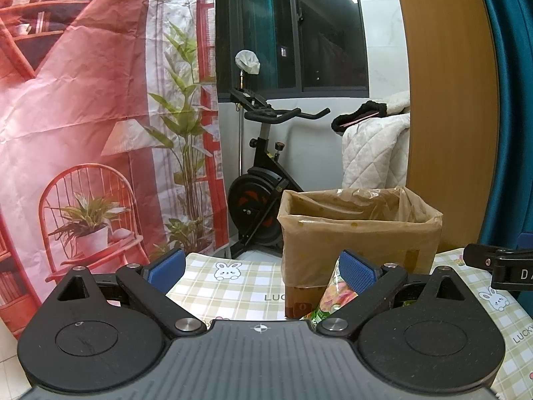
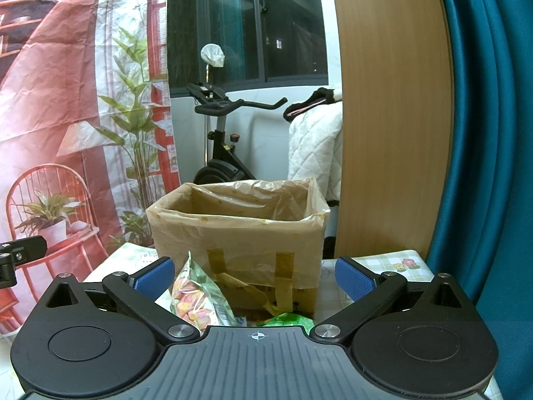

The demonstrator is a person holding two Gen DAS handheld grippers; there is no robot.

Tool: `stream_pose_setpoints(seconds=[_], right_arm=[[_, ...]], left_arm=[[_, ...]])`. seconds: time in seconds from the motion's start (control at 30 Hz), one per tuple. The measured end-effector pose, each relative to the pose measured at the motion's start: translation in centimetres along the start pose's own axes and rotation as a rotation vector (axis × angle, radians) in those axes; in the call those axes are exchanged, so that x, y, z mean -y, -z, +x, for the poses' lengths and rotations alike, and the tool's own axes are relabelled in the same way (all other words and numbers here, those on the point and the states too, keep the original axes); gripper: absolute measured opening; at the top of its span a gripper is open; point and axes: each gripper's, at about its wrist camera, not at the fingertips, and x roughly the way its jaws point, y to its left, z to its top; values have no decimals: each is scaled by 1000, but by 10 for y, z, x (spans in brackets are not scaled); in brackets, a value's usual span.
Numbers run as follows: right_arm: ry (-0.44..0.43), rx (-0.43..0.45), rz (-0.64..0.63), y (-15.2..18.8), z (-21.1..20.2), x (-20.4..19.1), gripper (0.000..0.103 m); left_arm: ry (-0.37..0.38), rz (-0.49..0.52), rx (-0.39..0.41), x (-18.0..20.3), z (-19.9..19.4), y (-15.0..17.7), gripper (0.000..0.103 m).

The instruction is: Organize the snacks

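With both the left gripper (image 1: 263, 271) and the right gripper (image 2: 255, 275) spread wide and empty, we should close squarely on the snack packet (image 2: 195, 296) (leaning at seven o'clock of the lined box (image 2: 238, 233)) before lifting it in.

Tablecloth (image 1: 233, 286), green check with bunny prints: "LUCK" readable just left of the box, cut off by it; again at the right edge (image 1: 519, 336) as "LUCK", last letters run out of view. Other gripper's black body (image 1: 499, 266) at far right of left wrist view: white letters "DA", rest cut by frame edge. Cardboard box (image 1: 359, 243): small red mark near bottom corner with what looks like "0", too small to be sure. Snack bag (image 2: 196, 300): print on it, blurred, not readable. Right wrist view: no other legible text.
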Motion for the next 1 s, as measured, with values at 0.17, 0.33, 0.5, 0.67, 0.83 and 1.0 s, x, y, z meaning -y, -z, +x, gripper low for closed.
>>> stream_pose_setpoints(seconds=[0.17,0.33,0.5,0.67,0.83,1.0], right_arm=[[0,-1,0,0,0,0,103],[1,-1,-1,0,0,0,103],[0,-1,-1,0,0,0,103],[1,-1,-2,1,0,0,103],[1,-2,-2,0,0,0,103],[2,-2,-3,1,1,0,103]], left_arm=[[-1,-3,-2,0,1,-1,100],[0,-4,-1,0,1,0,100],[0,-5,-2,0,1,0,100],[1,-7,-2,-1,1,1,100],[0,-6,-2,-1,1,1,100],[1,-7,-1,-1,1,1,100]])
